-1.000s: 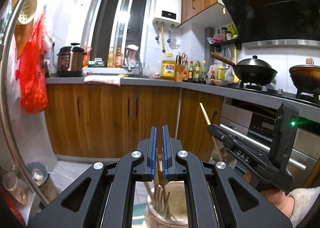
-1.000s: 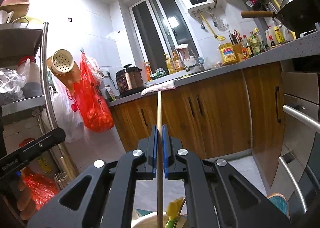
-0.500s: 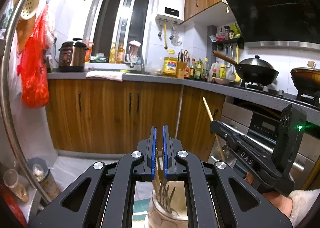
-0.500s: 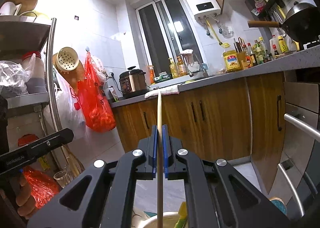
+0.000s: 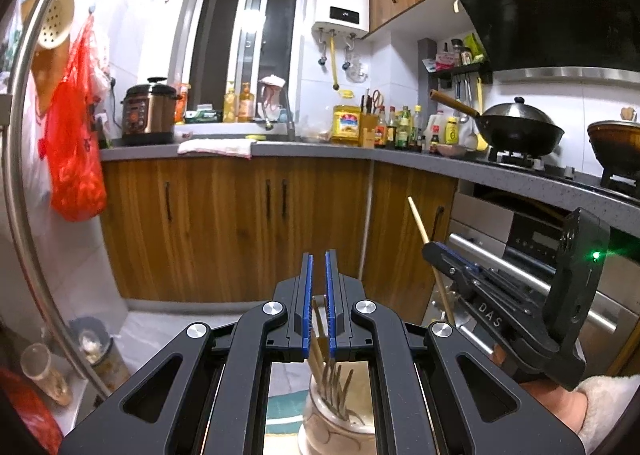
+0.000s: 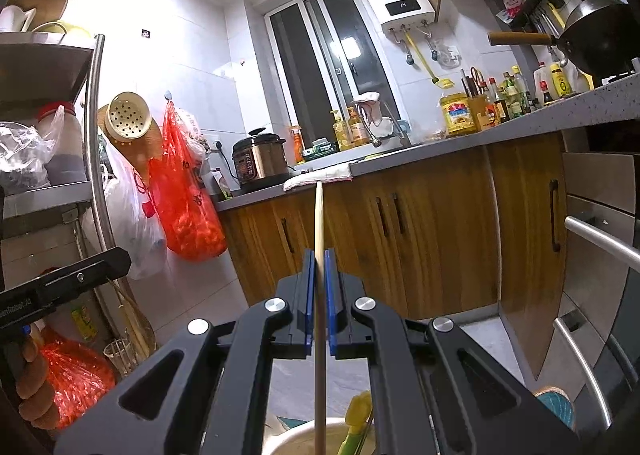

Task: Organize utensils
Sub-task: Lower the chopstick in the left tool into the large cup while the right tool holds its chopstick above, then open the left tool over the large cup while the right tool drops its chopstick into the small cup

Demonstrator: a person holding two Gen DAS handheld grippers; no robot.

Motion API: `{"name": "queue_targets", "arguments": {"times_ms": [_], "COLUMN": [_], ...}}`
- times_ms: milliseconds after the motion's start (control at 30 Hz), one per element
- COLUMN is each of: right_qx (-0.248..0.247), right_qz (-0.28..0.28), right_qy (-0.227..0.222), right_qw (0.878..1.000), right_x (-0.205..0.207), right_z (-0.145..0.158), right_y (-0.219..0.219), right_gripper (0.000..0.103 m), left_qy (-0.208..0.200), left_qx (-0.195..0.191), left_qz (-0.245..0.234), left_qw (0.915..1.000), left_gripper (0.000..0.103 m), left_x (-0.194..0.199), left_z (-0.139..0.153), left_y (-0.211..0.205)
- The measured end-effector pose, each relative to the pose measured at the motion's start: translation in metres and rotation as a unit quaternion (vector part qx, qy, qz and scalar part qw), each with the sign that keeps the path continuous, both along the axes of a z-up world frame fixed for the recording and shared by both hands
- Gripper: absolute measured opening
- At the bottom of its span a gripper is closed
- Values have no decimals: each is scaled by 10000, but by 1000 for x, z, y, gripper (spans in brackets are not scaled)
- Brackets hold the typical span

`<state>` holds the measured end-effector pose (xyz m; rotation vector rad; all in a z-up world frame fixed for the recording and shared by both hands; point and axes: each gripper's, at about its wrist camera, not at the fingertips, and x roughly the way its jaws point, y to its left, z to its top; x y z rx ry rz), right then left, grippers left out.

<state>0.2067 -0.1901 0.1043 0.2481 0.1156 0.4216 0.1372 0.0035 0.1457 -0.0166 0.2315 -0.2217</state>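
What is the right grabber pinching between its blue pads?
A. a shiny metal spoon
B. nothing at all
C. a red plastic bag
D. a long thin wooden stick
D: the right gripper is shut on a long thin wooden stick that pokes up past its blue pads.

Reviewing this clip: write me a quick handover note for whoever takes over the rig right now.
Left tool: shut on a fork above the ceramic jar, which already holds several forks.
Right tool: shut on a single wooden chopstick, upright, its lower end over a cream holder that contains a yellow-handled utensil.
Done: some utensils sorted.
Left: lower and release both pieces. Whether more remain is out of view.
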Motion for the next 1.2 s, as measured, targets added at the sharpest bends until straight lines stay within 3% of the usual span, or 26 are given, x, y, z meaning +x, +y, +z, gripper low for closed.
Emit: {"name": "queue_targets", "arguments": {"times_ms": [567,1000,1200], "right_qx": [304,244,-12], "right_qz": [46,56,171], "right_qy": [13,118,243], "right_qw": [9995,9996,9996], "right_x": [6,5,-6], "right_z": [0,-3,-8], "right_y": [-8,-9,-8], "right_gripper": [5,5,28], "left_qy": [-71,-39,-5], "left_qx": [184,136,129], "left_qz": [143,55,76], "left_qw": [9997,9999,9999], "left_gripper": [7,7,7], "left_x": [-6,-5,-5], "left_z": [2,6,7], "left_y": [-1,4,4]}}
